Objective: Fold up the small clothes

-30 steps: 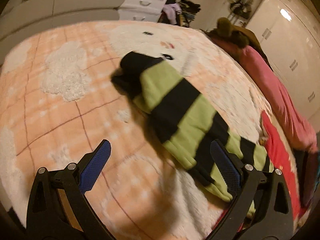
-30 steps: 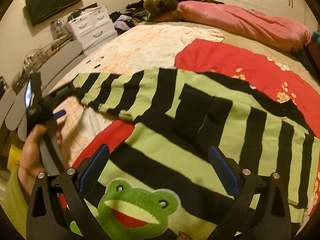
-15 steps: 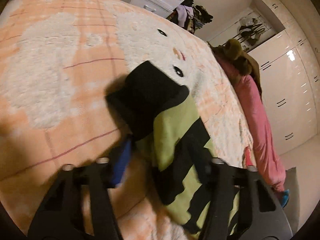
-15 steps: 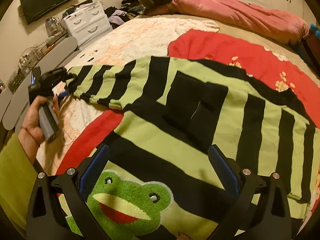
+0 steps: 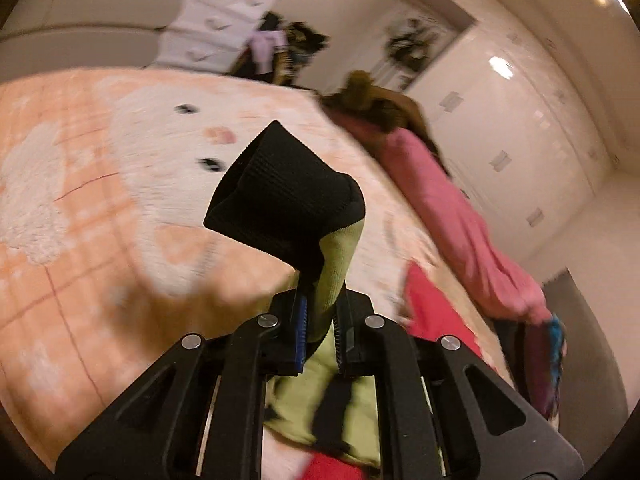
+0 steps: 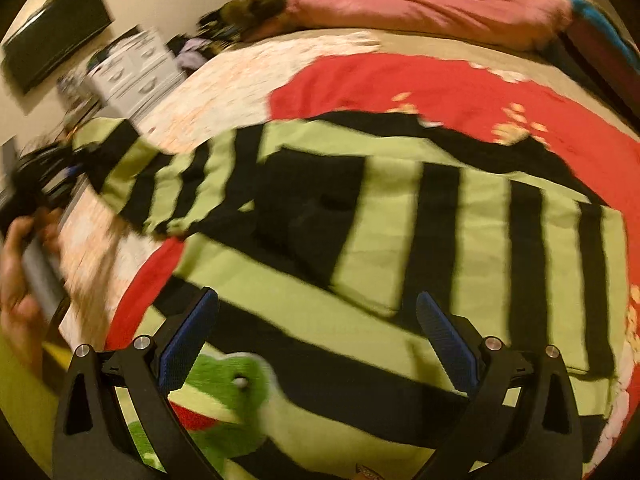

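- The left claw (image 5: 320, 322) is now clamping on the sleeve (image 5: 332, 272) of the striped sweater (image 6: 400, 240); a second ago its fingers were standing wide apart over that sleeve as it was lying flat on the bed (image 5: 80, 200).
- The black cuff (image 5: 280, 192) is now sticking up past the claw's tips and clear of the bedding, where before it was resting on the peach blanket. In the right wrist view the same sleeve is stretching out to the far left, toward the person's hand (image 6: 16, 264) gripping the tool.
- For the task, I judge this to be the start of the sleeve fold: with the cuff gripped and off the bed, the sleeve is ready to be carried across the sweater's body.
- The sweater's body is lying spread on the red blanket (image 6: 440, 84) in the middle of the bed, green and black bands running across it, with a plush frog face (image 6: 224, 392) on its near edge.
- The right claw (image 6: 316, 336) is hanging over the sweater with its fingers well apart and nothing between them, as it was a second ago; both views are blurring with motion.
- Containers: only a white chest of drawers (image 6: 132, 72) is showing, against the far wall, drawers closed, so its contents cannot be told. No basket or bin is in view.
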Demonstrator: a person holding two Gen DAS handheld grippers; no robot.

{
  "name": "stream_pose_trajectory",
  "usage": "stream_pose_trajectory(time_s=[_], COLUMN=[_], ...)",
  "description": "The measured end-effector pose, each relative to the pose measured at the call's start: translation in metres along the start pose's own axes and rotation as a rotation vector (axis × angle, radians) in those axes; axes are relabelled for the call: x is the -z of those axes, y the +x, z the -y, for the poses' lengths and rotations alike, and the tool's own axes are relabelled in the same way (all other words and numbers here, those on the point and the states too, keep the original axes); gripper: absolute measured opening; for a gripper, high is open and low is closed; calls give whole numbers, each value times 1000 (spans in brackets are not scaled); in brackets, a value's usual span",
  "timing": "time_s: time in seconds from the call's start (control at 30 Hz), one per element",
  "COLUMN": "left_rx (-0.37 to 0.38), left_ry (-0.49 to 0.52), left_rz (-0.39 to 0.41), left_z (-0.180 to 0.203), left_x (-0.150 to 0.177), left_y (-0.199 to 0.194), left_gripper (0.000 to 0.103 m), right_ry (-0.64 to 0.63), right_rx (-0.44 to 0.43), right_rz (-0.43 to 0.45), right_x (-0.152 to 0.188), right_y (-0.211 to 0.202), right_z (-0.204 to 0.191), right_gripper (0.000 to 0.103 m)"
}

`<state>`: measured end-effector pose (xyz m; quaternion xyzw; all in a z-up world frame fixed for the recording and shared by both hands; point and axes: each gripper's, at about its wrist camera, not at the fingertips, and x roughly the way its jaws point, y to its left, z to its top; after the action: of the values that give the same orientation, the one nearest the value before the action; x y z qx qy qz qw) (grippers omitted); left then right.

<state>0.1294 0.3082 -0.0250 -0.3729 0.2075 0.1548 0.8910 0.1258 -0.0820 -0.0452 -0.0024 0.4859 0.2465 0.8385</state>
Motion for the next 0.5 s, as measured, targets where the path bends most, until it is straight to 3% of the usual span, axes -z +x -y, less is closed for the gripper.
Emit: stream_pose_trajectory(time_s=[0.2,0.5], left_rx=[85,187], left_ry=[96,266], left_rz=[-57,-246], left_z=[74,178], left_x=[37,137], left_y=[-12,4], left_gripper=[4,4], right_ry=[134,314], right_rx=[52,125], right_rz=[70,148], right_x=[-3,13], right_y=[-34,-81], right_z=[57,145], right_gripper=[99,99])
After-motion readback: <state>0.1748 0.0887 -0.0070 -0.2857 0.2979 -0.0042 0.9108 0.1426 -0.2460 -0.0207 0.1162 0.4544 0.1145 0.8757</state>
